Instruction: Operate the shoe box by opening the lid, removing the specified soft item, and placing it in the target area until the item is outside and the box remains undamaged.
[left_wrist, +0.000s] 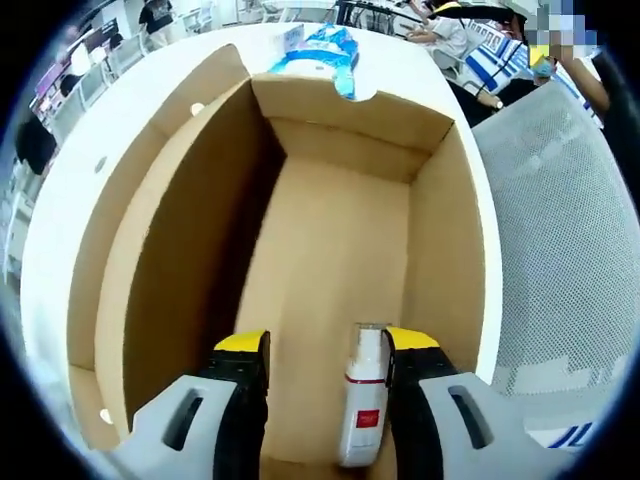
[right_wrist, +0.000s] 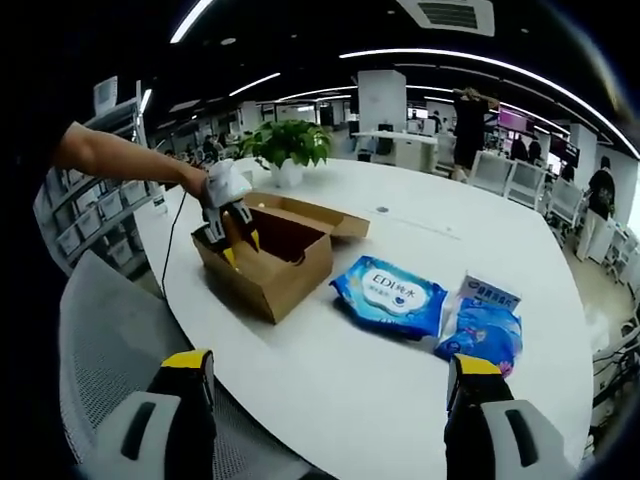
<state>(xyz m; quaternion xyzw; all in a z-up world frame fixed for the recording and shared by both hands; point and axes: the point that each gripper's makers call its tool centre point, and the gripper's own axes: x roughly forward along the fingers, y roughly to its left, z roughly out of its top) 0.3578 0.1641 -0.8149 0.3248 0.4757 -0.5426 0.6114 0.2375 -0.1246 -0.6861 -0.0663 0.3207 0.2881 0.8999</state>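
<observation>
while the left tool (left_wrist: 325, 350) gapes beside a bottle (left_wrist: 364, 395), a wipes pack (right_wrist: 388, 292) reads "edi".

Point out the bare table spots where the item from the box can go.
Widest bare patch: the table between the box, the wipes pack and the right gripper. More room beyond the box, from the open lid to the far rim. Crowded: the right side, where the wipes pack, blue pack and small carton cluster.
</observation>
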